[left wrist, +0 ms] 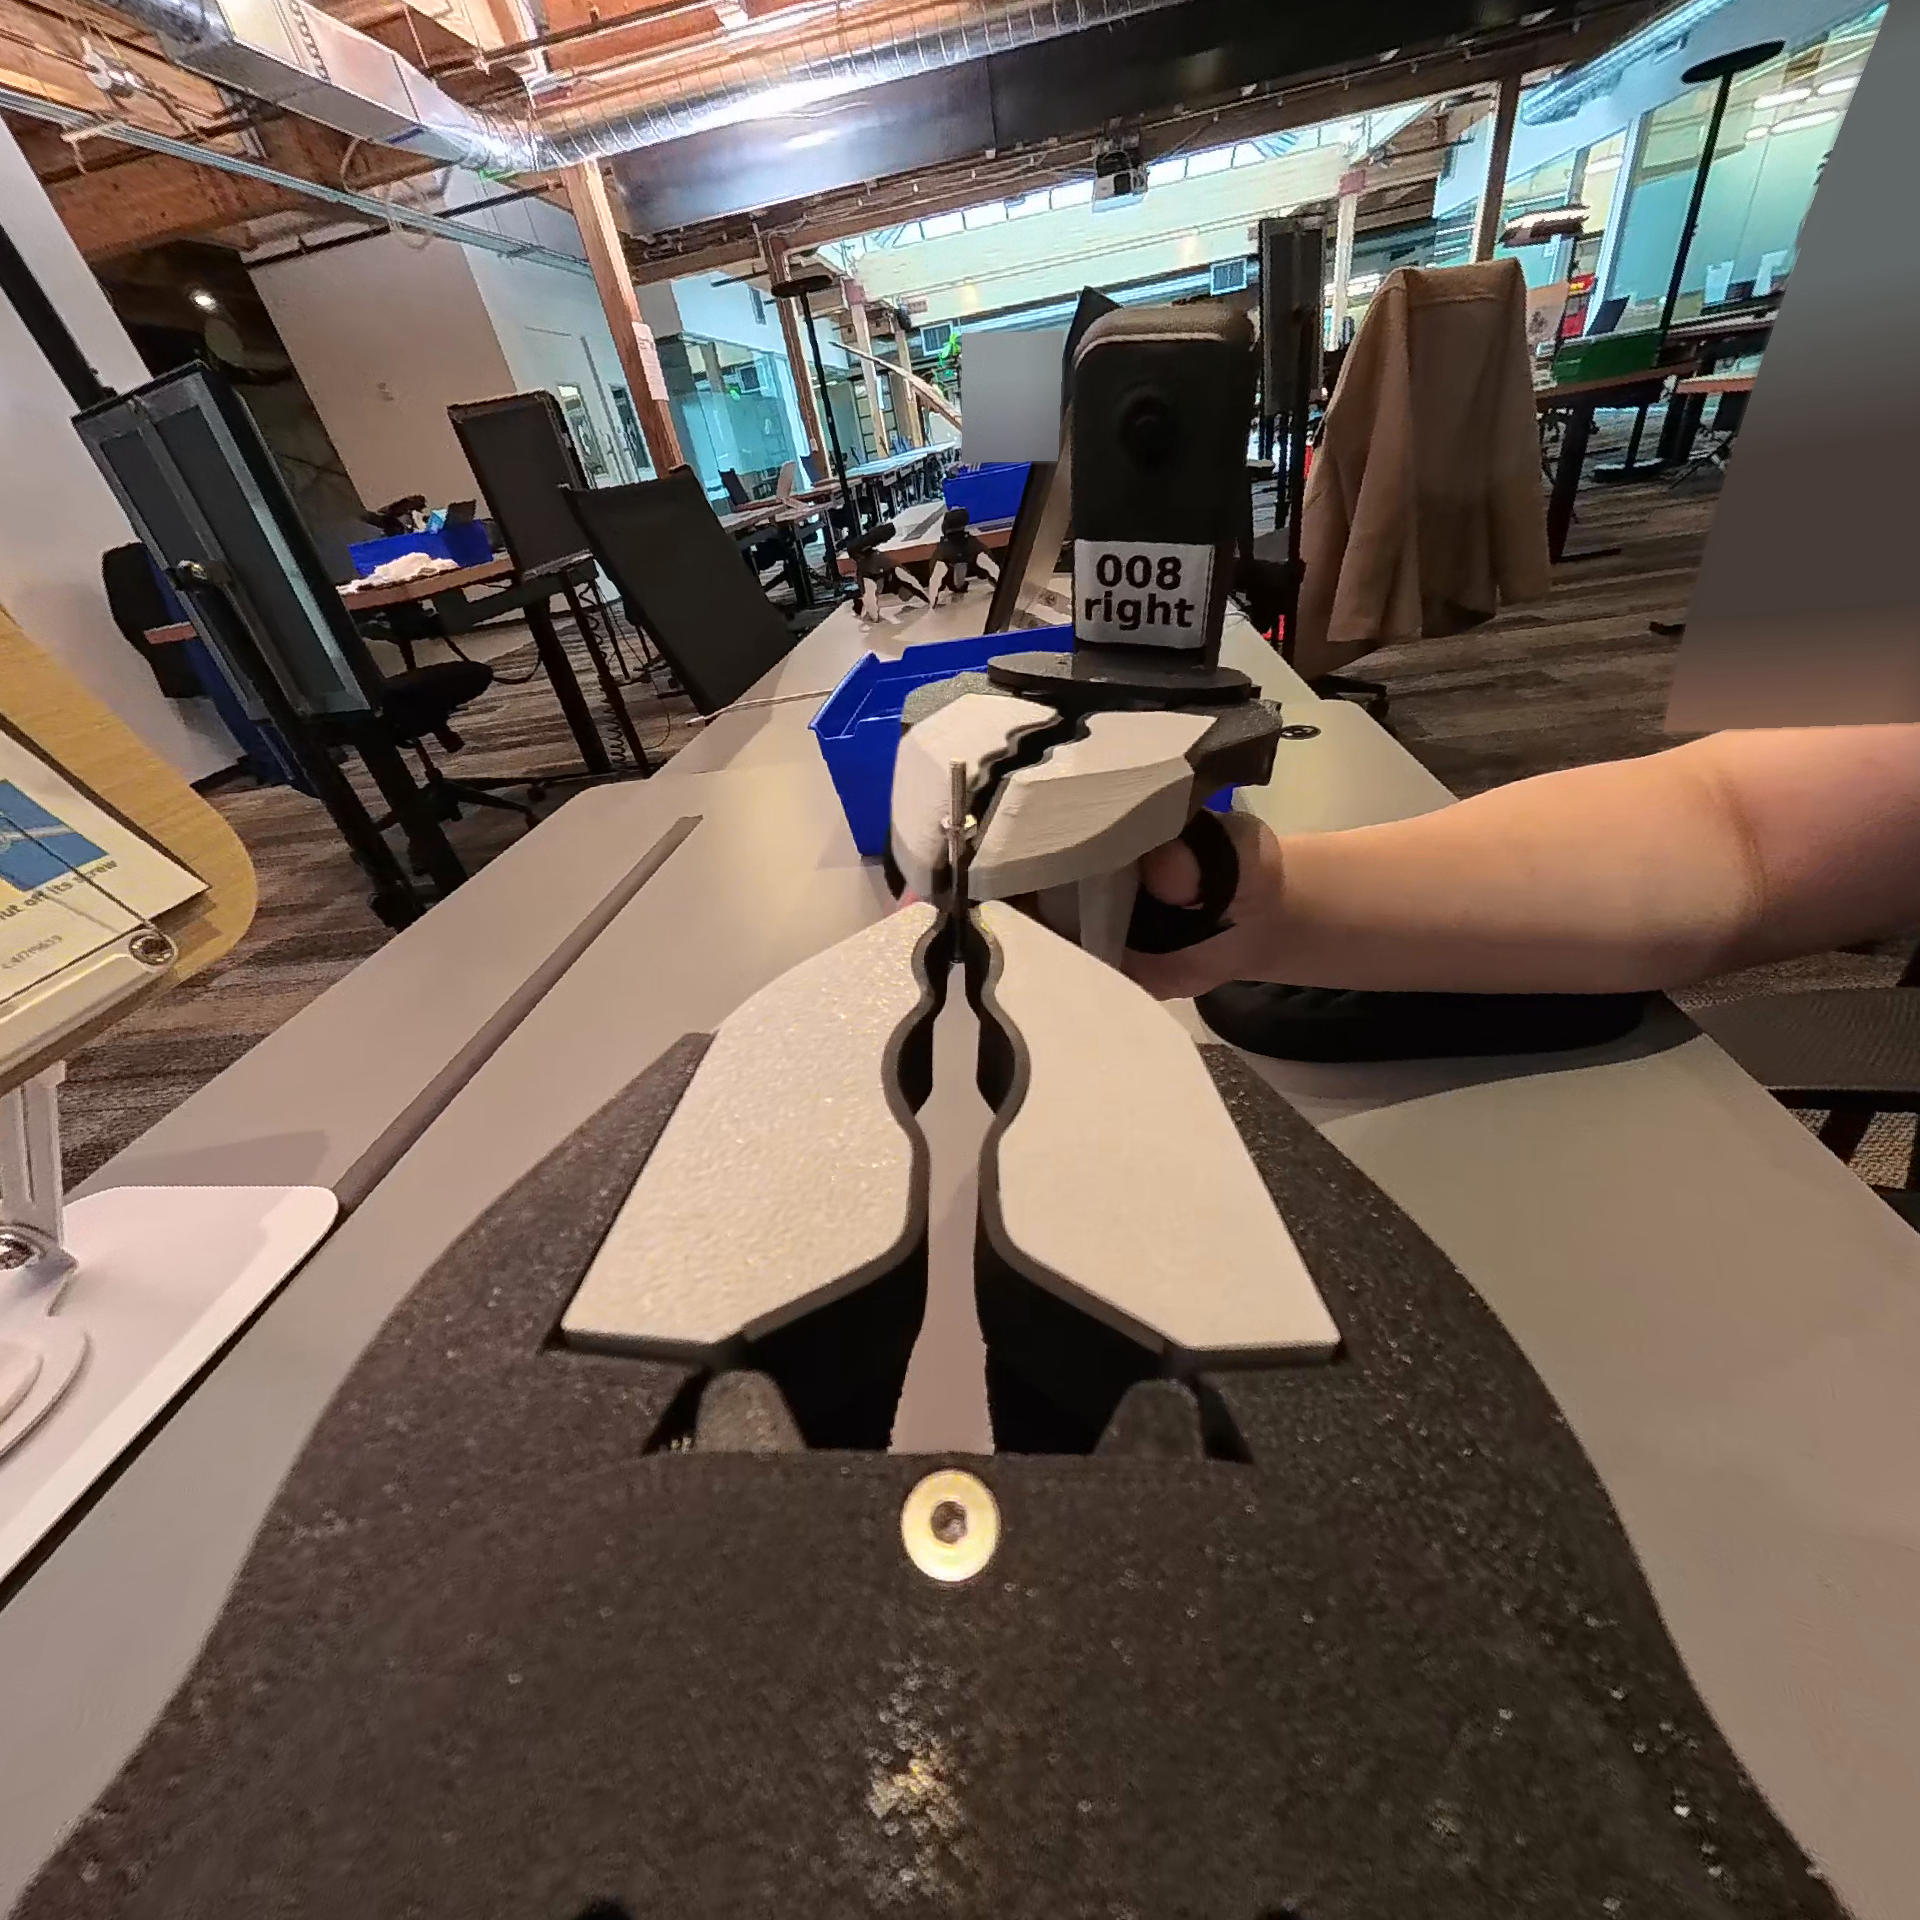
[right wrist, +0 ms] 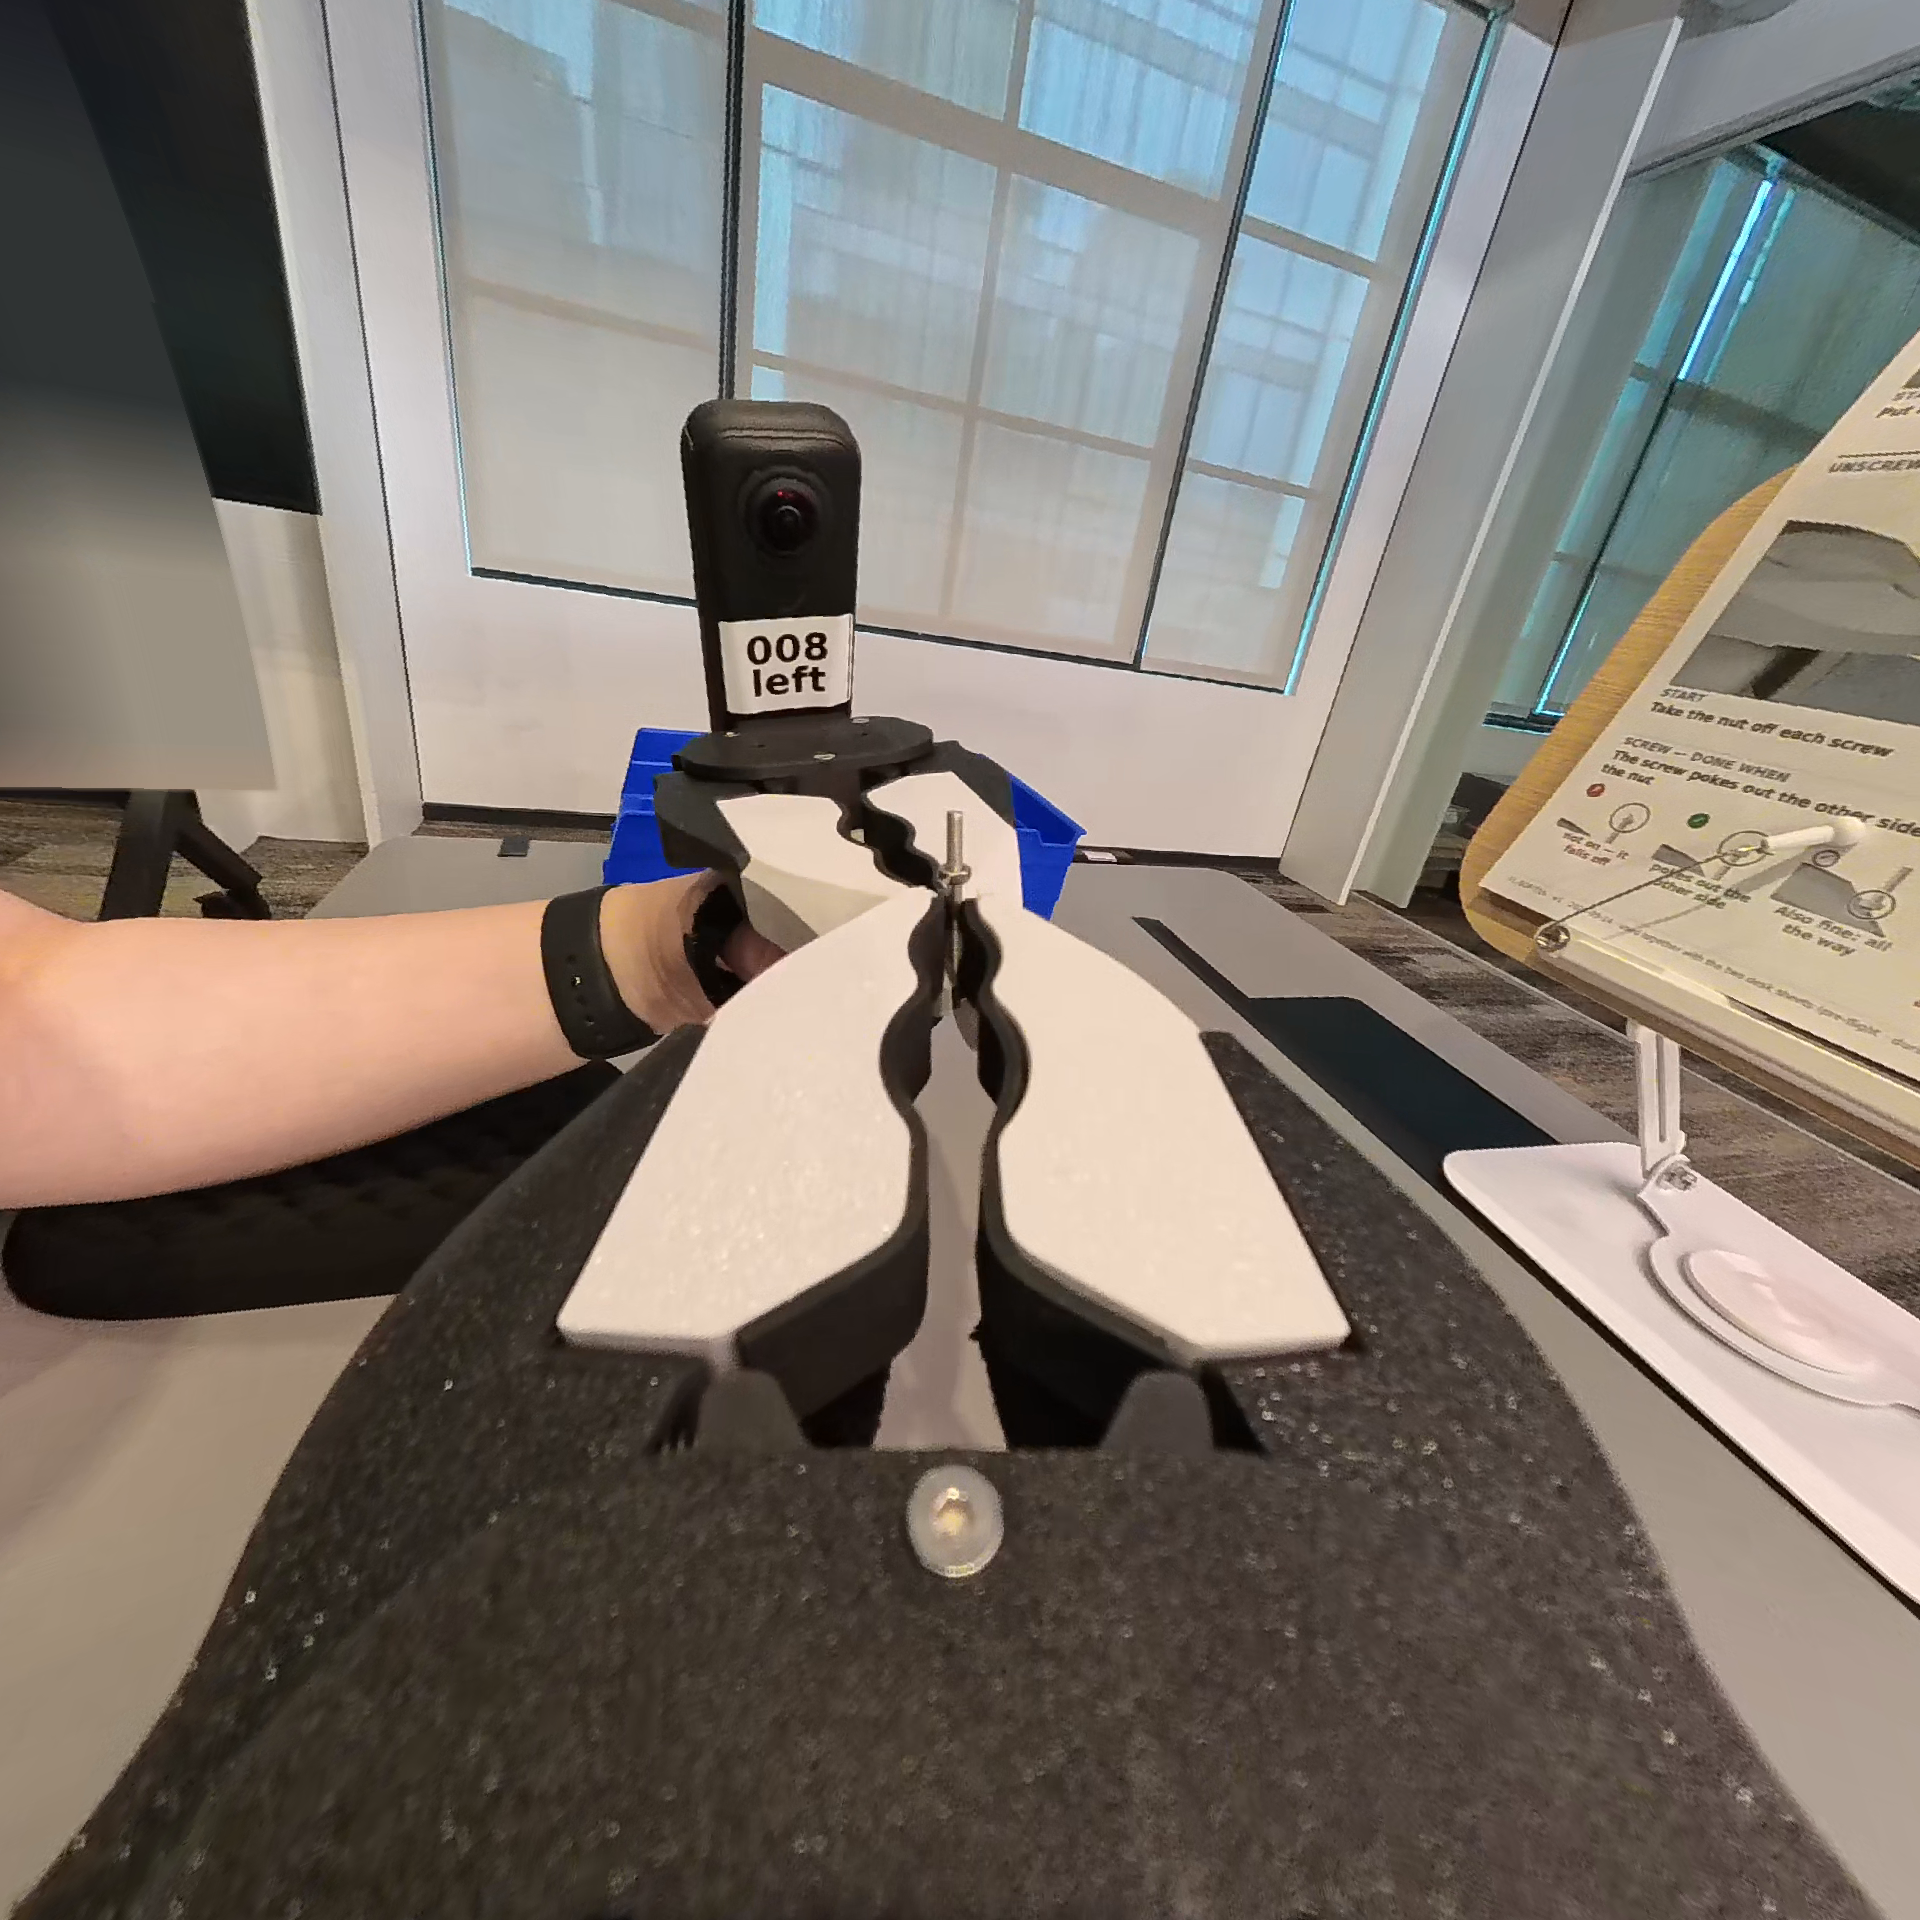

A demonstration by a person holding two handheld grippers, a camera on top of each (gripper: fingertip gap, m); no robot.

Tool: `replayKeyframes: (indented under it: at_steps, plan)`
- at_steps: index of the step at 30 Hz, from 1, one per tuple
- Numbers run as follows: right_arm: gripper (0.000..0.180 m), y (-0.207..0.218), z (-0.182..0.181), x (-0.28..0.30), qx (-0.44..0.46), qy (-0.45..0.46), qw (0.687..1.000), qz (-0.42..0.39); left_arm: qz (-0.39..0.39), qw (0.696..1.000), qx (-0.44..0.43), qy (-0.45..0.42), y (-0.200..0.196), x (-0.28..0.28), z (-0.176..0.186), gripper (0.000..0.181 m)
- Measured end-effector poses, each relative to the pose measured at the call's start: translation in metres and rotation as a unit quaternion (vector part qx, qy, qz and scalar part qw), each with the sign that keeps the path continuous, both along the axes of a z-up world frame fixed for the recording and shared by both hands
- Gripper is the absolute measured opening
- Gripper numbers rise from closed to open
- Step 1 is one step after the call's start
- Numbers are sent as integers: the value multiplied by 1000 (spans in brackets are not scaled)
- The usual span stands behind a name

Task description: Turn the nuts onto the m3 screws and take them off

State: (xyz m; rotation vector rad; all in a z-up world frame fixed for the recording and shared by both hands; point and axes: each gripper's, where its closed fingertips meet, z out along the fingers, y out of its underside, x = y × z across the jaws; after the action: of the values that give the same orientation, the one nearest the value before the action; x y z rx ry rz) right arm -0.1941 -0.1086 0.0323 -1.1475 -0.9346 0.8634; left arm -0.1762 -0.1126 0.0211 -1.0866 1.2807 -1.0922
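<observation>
Standing between both tools point(left wrist: 954, 925): screw point(left wrist: 955, 805).

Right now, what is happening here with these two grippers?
A person holds a gripper in each hand above a grey table. The left gripper is shut on the lower end of a small upright screw. The right gripper meets it at the tips, right below the nut on the screw's shaft; whether it grips the nut or the screw is hard to tell. A blue bin stands behind them.
</observation>
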Motion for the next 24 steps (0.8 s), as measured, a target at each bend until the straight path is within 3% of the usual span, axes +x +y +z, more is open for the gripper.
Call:
replayKeyframes:
  at_steps: [14, 24]
  plan:
    - [2, 16, -11, 9, -86, 27, 996, 20, 24, 999, -34, 4, 14, 2, -12, 9]
    - [2, 24, 23, 51, -125, 140, 982, 31, 49, 997, -50, 22, 26, -3, -21, 14]
